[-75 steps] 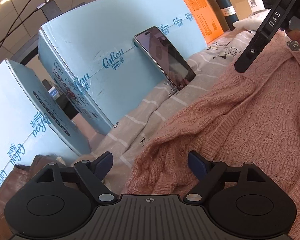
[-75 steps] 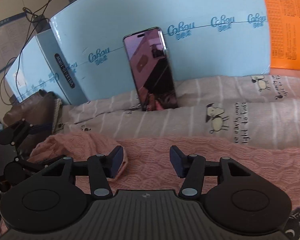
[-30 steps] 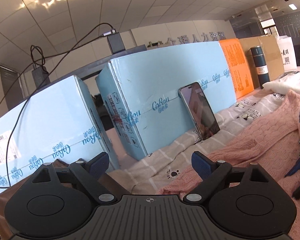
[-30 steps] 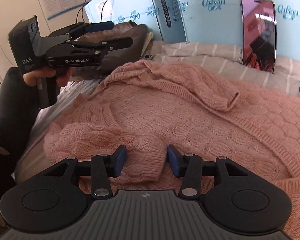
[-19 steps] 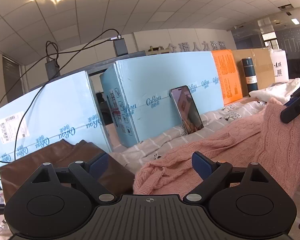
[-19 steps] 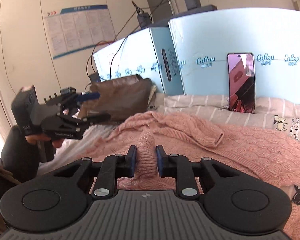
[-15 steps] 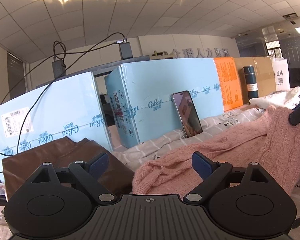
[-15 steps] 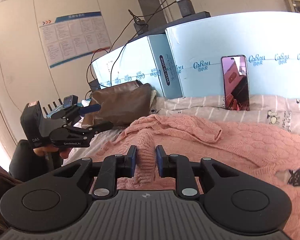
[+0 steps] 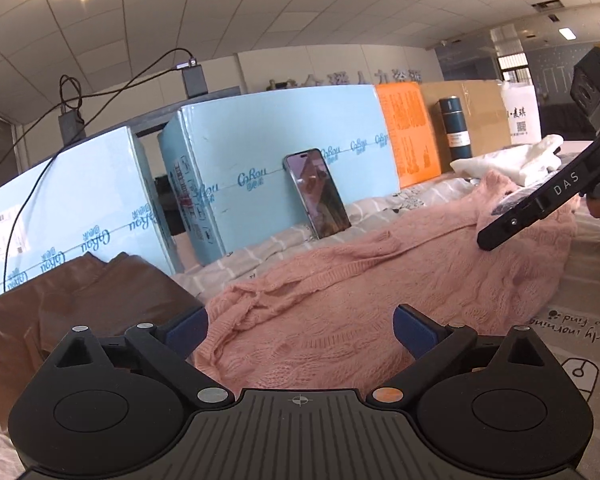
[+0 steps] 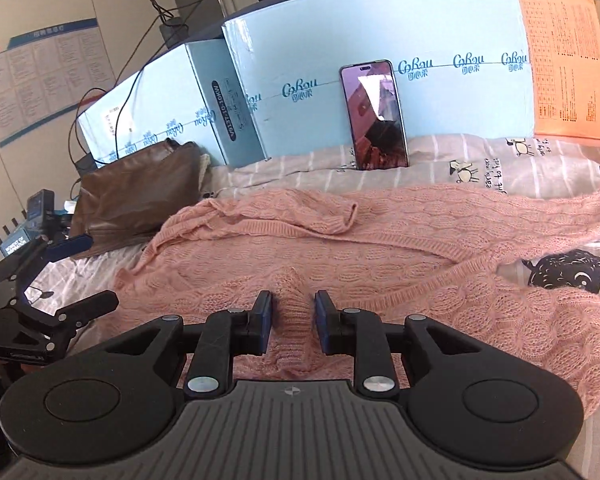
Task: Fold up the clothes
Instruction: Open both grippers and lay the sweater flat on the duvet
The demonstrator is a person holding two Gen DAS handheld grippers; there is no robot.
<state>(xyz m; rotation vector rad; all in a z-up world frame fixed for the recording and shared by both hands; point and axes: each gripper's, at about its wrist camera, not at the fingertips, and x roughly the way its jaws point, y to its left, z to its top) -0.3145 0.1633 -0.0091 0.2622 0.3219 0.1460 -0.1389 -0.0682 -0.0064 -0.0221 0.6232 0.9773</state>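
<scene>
A pink knit cardigan [image 10: 380,248] lies spread on the striped bedsheet [image 10: 480,168]; it also shows in the left wrist view [image 9: 360,280]. My right gripper [image 10: 293,320] has its jaws partly apart around a raised fold of the cardigan's near edge; the blue pads [image 10: 265,320] stand just off the knit. My left gripper [image 9: 300,324] is wide open and empty, above the cardigan's left end. The right gripper's finger [image 9: 536,208] shows at the right of the left wrist view. The left gripper [image 10: 48,276] shows at the left of the right wrist view.
Light blue cartons [image 10: 340,80] stand along the back with a phone [image 10: 376,114] leaning on them. A brown leather bag [image 10: 136,196] lies at the left. An orange box [image 9: 410,132], a dark flask [image 9: 454,126] and white cloth [image 9: 508,162] are at the far right.
My right gripper has come down and its jaws have parted from the pinched fold. The lifted cardigan now lies flatter on the bed. The left gripper stays open.
</scene>
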